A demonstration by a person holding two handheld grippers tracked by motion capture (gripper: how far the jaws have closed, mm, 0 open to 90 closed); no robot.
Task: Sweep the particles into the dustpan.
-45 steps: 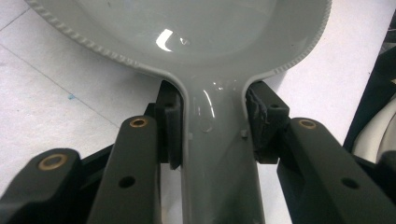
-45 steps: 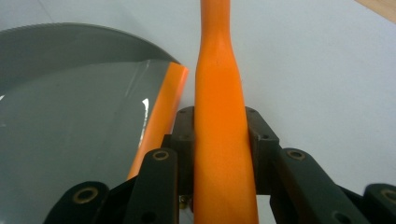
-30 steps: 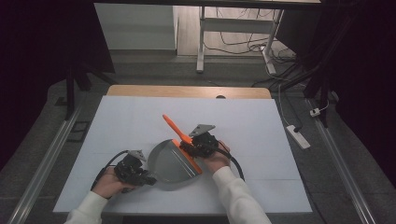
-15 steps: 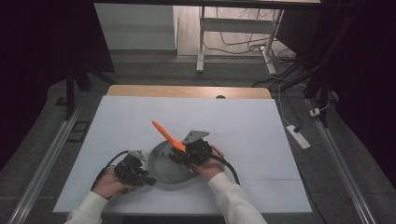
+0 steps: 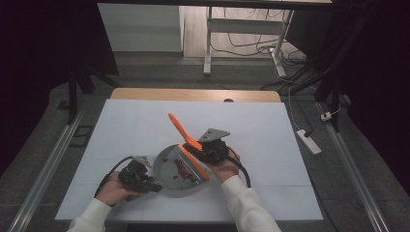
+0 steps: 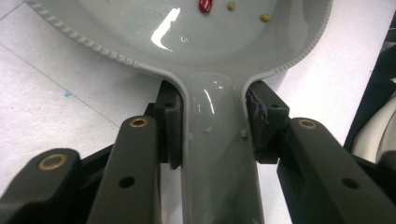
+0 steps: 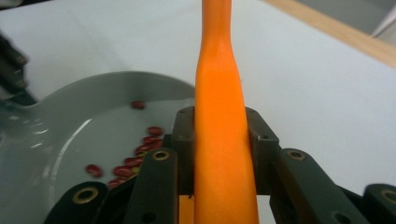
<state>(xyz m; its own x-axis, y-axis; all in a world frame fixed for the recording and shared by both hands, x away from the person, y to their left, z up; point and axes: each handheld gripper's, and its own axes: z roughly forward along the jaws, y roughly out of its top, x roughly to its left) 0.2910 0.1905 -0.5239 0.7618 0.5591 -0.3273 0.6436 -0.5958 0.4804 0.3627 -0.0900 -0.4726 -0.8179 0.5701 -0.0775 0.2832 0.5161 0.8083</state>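
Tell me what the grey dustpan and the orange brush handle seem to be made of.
Grey dustpan: looks like glossy moulded plastic, judging by sharp light reflections and a beaded moulded rim. Orange brush handle: probably plastic too, smooth and evenly coloured with a softer satin sheen. Neither can be confirmed by look alone.

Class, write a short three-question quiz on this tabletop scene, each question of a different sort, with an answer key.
1. True or false: the left tongs are shut on the handle of the grey dustpan.
2. The right tongs grip the handle of: A) a blue cup B) an orange brush C) a steel spoon.
3. Fill in: the red beans lie inside the ____.

Key: 1 true; 2 B; 3 dustpan.
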